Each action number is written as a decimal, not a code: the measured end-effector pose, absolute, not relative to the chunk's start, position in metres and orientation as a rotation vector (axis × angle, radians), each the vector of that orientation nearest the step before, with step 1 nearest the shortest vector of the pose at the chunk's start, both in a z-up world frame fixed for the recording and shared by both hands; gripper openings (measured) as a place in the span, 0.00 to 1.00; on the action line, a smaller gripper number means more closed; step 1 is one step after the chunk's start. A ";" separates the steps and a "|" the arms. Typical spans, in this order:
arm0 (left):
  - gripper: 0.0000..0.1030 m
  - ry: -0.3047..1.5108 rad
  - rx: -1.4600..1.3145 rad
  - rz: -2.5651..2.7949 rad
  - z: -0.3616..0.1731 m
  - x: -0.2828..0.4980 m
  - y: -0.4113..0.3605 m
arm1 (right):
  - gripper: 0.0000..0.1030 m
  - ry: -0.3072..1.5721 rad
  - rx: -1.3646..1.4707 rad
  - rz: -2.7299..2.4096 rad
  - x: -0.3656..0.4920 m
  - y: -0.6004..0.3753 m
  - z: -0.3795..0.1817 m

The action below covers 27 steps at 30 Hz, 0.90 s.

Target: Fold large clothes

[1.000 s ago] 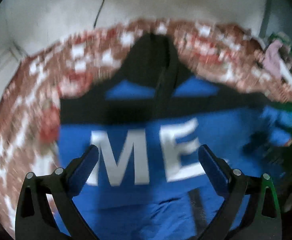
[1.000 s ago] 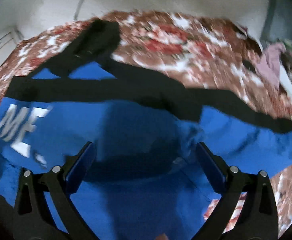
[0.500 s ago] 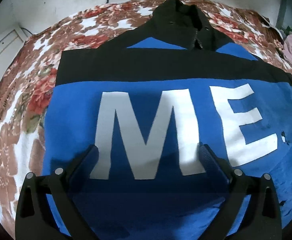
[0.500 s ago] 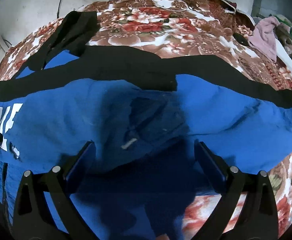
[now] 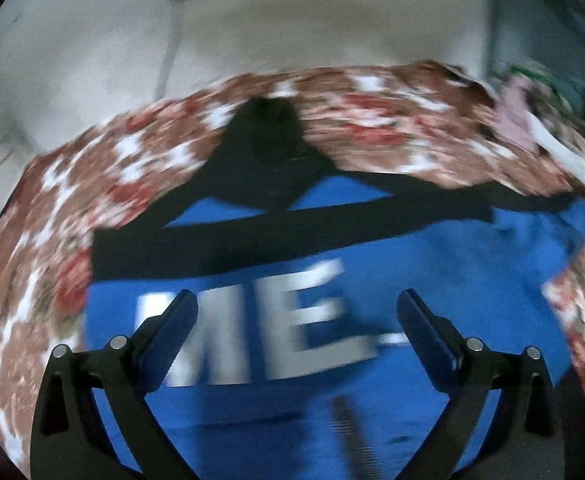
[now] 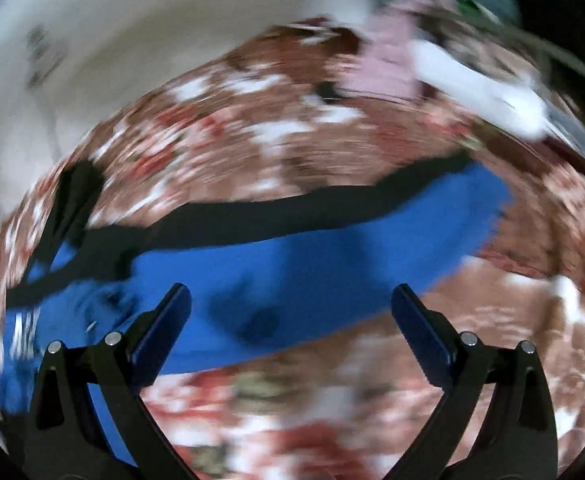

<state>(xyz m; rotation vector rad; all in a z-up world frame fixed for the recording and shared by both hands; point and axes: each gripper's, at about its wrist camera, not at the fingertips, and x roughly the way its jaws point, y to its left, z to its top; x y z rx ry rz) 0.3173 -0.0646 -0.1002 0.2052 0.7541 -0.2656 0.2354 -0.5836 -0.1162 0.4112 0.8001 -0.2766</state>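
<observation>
Here both the left gripper (image 5: 296,320) and right gripper (image 6: 291,314) gape empty above the "ME" jacket (image 5: 432,280).

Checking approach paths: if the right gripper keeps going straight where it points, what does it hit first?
Most likely the spread sleeve of the blue-and-black jacket, dead ahead between the open right gripper fingers, with the floral bedspread around it. Motion blur leaves depth unclear.

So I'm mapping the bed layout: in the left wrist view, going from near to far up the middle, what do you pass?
Left gripper → white letters → black band → black hood → flowered bedspread → wall.
</observation>
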 end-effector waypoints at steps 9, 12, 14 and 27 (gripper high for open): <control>0.95 0.738 0.498 -0.452 -0.135 0.260 -0.239 | 0.96 0.805 0.797 -0.261 0.210 -0.716 -0.163; 0.95 0.764 0.493 -0.460 -0.148 0.263 -0.264 | 0.96 0.799 0.877 -0.238 0.217 -0.740 -0.177; 0.95 0.753 0.469 -0.447 -0.151 0.268 -0.270 | 0.96 0.794 0.915 -0.223 0.222 -0.753 -0.185; 0.95 0.686 0.174 -0.295 -0.133 0.328 -0.209 | 0.97 0.767 1.073 -0.089 0.257 -0.799 -0.216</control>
